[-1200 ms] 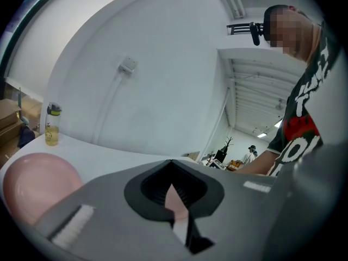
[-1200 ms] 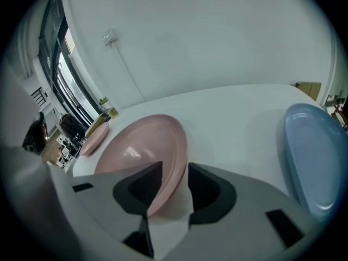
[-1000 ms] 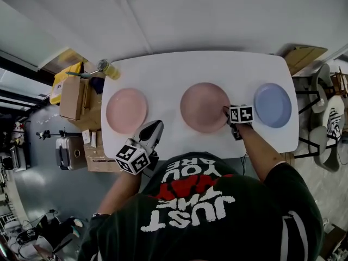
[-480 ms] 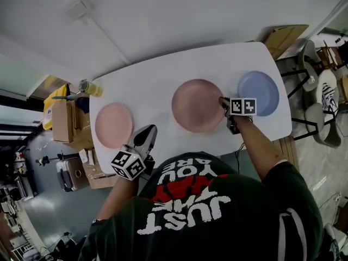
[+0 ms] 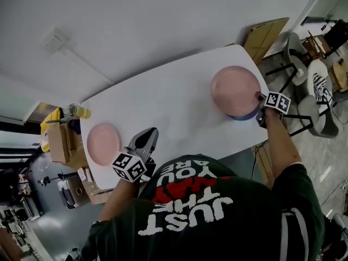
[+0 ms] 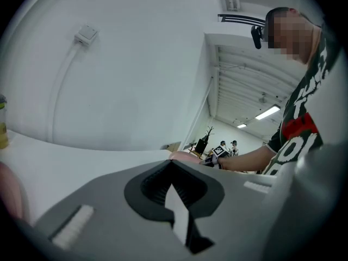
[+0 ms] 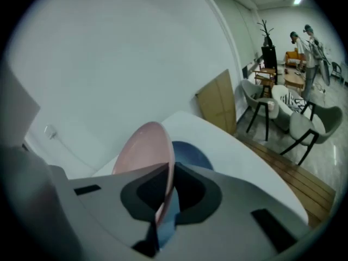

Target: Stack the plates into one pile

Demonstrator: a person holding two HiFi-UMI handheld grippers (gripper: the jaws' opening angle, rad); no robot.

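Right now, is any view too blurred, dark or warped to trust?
Head view: evenly lit, sharp, table edges bowed. Right gripper view: fisheye, dark corners, yet the pink plate in the right claw reads crisply above the blue plate. Left gripper view: same warp; the shut left claw looks soft.

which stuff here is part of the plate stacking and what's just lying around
Job: held pink plate in the right gripper, blue plate below it, other pink plate.
Lying about: bottle, cardboard boxes, chairs.
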